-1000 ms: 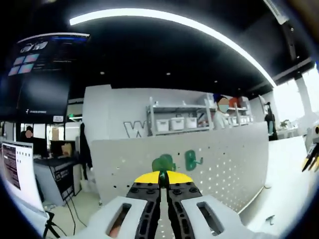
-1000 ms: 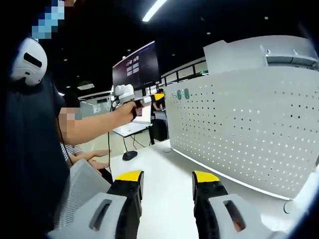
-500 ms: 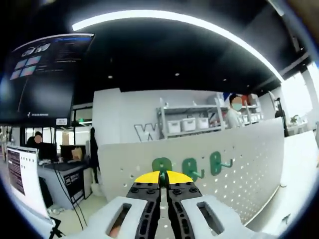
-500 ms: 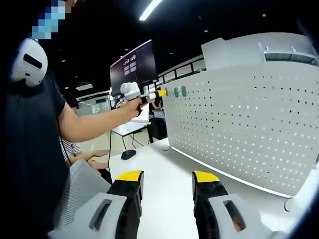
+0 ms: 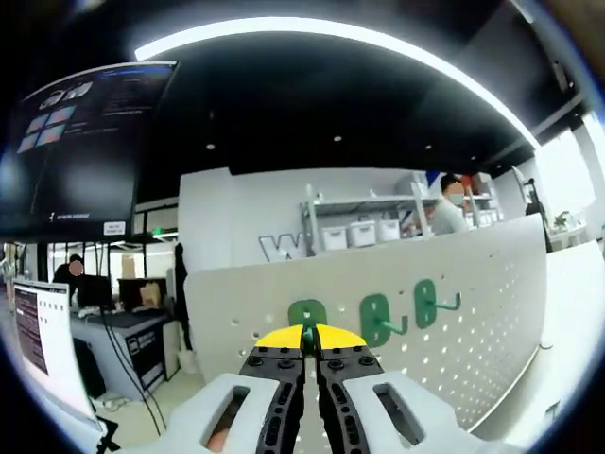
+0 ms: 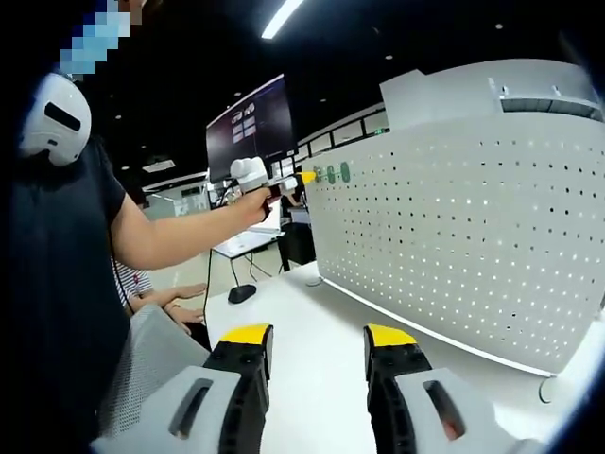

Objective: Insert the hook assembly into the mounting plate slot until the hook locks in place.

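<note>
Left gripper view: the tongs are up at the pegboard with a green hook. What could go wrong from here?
1. The closed left tongs cover most of the held green plastic hook, so its alignment with the white perforated pegboard holes is hard to judge; it may miss.
2. Two green hooks already hang close beside it and could be knocked.
3. The open right tongs hold nothing, leaving the board unbraced.

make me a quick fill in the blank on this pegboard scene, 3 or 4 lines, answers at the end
1. The hooks on the pegboard are coloured ____.
2. The left gripper has its jaws ____ on a hook.
3. The right gripper has its jaws ____, with nothing between them.
4. In the left gripper view, ____ hooks show on the board.

Missing words: green; shut; open; three
</note>
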The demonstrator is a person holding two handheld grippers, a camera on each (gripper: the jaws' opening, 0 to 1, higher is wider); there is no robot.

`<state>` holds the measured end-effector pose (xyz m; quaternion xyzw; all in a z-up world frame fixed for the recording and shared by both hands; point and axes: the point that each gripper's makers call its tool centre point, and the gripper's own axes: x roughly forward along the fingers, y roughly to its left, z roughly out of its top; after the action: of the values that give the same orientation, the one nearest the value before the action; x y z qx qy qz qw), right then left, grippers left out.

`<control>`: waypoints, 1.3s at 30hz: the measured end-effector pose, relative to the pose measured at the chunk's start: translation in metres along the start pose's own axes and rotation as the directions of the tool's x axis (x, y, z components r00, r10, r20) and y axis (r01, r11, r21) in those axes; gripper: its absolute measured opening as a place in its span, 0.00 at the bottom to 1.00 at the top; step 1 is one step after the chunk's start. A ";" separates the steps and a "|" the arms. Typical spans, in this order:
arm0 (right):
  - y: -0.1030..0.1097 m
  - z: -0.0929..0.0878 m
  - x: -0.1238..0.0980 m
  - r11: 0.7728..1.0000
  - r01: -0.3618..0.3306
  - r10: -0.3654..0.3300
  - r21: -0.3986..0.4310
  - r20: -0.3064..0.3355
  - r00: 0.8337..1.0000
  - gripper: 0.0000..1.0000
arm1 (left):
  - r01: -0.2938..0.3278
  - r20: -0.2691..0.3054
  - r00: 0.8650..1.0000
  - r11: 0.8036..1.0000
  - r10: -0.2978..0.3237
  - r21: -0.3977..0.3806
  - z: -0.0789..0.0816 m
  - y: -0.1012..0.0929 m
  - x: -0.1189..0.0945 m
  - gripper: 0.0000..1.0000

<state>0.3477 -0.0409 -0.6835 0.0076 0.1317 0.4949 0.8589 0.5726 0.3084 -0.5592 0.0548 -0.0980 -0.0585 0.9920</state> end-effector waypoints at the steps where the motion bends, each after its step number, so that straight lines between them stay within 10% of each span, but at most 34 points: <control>1: 0.000 -0.001 0.000 1.000 0.001 -0.001 0.002 -0.001 1.000 0.37 | 0.000 -0.002 1.000 1.000 0.000 0.008 0.000 -0.001 0.000 0.02; 39: -0.003 -0.004 -0.001 1.000 0.005 -0.005 0.011 -0.004 1.000 0.36 | -0.044 -0.013 0.999 0.986 0.047 0.158 -0.008 -0.003 0.001 0.03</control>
<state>0.3491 -0.0440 -0.6881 0.0111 0.1360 0.4920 0.8598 0.5750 0.3059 -0.5676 0.1312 -0.0952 -0.0276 0.9864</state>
